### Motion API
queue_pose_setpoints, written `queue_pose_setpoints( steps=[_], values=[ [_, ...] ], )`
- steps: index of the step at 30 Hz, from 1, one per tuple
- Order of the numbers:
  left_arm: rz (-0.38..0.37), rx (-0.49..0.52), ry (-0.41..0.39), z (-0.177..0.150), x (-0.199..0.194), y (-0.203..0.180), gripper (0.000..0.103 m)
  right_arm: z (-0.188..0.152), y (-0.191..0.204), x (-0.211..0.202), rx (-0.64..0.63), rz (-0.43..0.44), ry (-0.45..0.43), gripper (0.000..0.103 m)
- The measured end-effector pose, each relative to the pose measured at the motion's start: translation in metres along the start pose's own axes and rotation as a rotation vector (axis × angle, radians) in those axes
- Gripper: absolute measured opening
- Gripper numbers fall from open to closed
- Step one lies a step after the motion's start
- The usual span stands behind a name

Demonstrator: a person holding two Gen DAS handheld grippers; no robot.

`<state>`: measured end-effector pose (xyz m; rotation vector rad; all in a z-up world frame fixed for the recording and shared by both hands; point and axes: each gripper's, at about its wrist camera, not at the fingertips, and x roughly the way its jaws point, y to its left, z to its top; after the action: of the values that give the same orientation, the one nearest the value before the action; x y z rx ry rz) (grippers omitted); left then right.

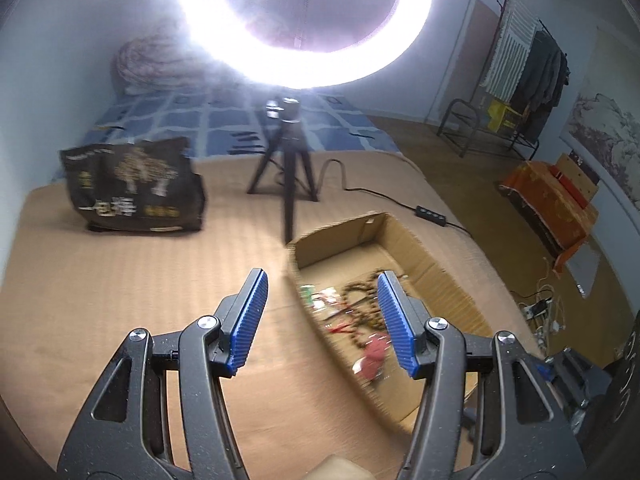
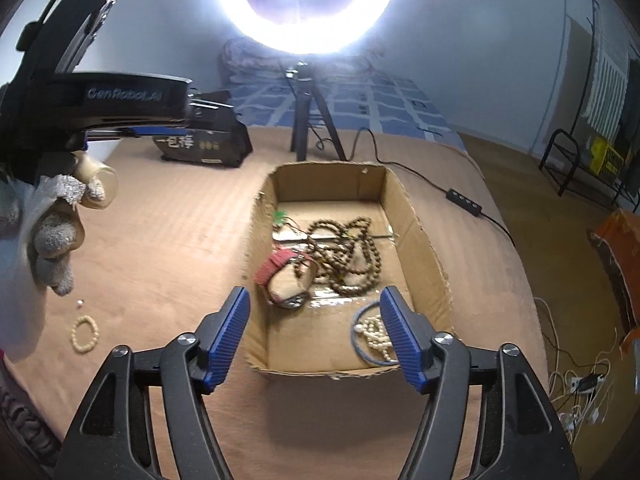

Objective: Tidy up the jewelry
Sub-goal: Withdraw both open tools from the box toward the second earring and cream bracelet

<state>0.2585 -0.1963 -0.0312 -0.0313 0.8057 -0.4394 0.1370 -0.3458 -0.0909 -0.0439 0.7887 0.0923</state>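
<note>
Both grippers are hanging wide and empty over the bed (image 2: 168,240): the left gripper (image 1: 320,316) beside the box (image 1: 436,276), the right gripper (image 2: 314,332) above its near wall. The jewelry is lying mostly inside the box (image 2: 416,216); one pale bracelet (image 2: 85,333) is sitting on the bed, left of it. The box's long axis is running away toward the tripod (image 2: 308,120). A grab at the tangled brown beads (image 2: 352,256) is risking dragging the red piece (image 2: 280,276) along, since they are overlapping.

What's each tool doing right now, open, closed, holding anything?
Left tool: open, holding nothing.
Right tool: open, holding nothing, above the cardboard box.
</note>
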Motion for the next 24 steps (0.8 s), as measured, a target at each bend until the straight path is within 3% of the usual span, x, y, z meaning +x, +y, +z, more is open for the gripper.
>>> queue_pose_setpoints(
  steps=[7,13,24],
  values=[
    [0.089,0.045,-0.028,-0.013,-0.043,0.036,0.060,0.004,0.029,-0.008,-0.037,0.022,0.007,0.077],
    [0.155,0.053,-0.022,-0.030,-0.073,0.075,0.060,0.003,0.053,-0.009,-0.042,0.061,0.014,0.078],
    [0.251,0.017,0.050,-0.089,-0.107,0.156,0.060,-0.008,0.116,-0.007,-0.150,0.130,-0.004,0.078]
  ],
)
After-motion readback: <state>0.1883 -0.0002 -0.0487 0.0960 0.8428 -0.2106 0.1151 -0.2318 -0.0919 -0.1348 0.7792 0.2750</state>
